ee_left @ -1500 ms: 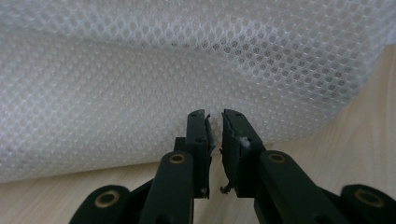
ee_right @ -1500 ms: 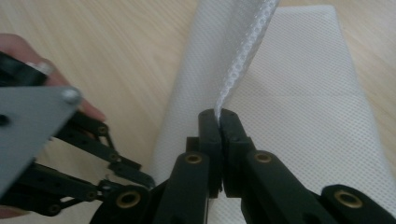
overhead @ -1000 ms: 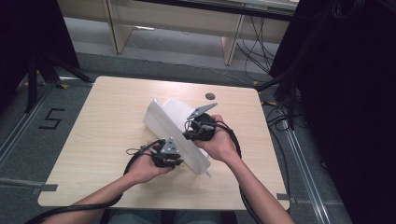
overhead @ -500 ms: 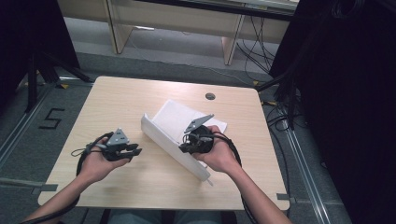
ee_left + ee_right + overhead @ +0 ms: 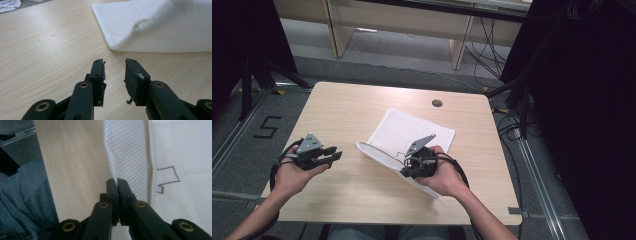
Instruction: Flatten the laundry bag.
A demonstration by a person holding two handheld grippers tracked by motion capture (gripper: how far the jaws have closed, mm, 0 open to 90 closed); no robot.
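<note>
The white mesh cloth (image 5: 409, 137) lies mid-bench, its near edge folded up and pinched in the right hand-held gripper (image 5: 416, 166), whose jaws are clenched on a thin hem. That slight bite could slip and let the fold fall flat. The left hand-held gripper (image 5: 331, 154), near left, has just been opening, its jaws apart with nothing between them. A "5" (image 5: 267, 127) is marked on the floor.

My left gripper (image 5: 114, 82), jaws just opening and empty, hovers above the table (image 5: 50, 50), near the white mesh cloth (image 5: 160, 27).
</note>
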